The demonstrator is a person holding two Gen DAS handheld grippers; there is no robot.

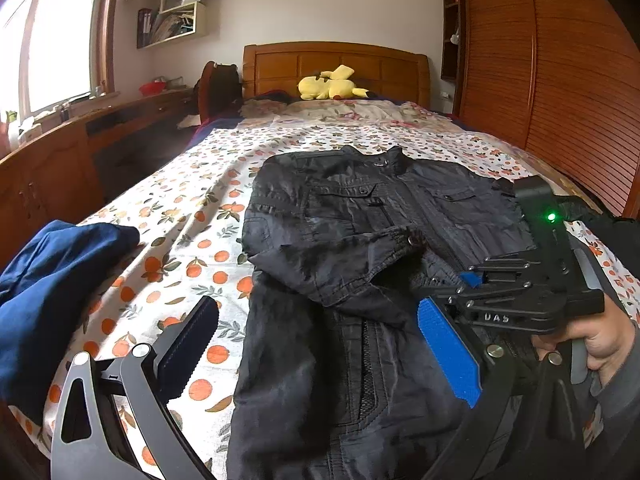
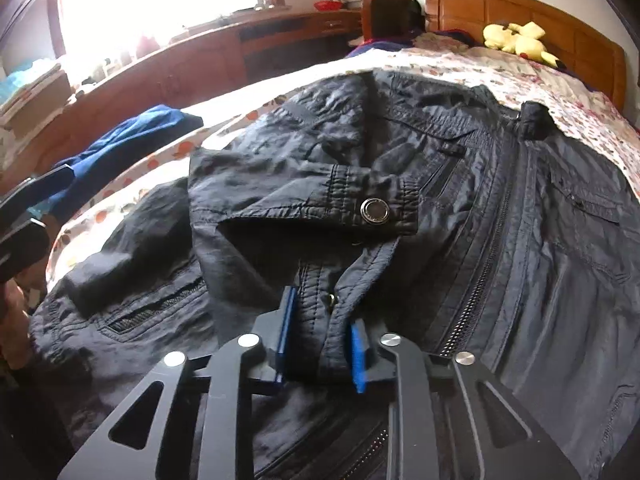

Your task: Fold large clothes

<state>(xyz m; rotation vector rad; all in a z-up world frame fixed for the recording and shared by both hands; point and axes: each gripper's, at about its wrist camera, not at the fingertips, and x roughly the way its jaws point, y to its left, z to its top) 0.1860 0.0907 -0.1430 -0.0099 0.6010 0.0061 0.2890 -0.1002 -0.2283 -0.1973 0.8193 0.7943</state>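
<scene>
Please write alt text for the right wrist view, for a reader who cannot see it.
The right gripper, its blue-padded fingers closed on a fold of a black zip-front jacket spread on a bed with an orange-print sheet. A yellow plush toy lies by the wooden headboard.

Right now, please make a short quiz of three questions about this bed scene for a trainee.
1. True or false: the right hand-held gripper has its pads closed on a fold of the black jacket.
2. What lies on the bed left of the jacket? A) a blue garment B) a red towel C) a white pillow
3. Fill in: the sleeve cuff folded across the jacket's front carries a metal ____.

Key: 1 true; 2 A, the blue garment; 3 snap button.
</scene>
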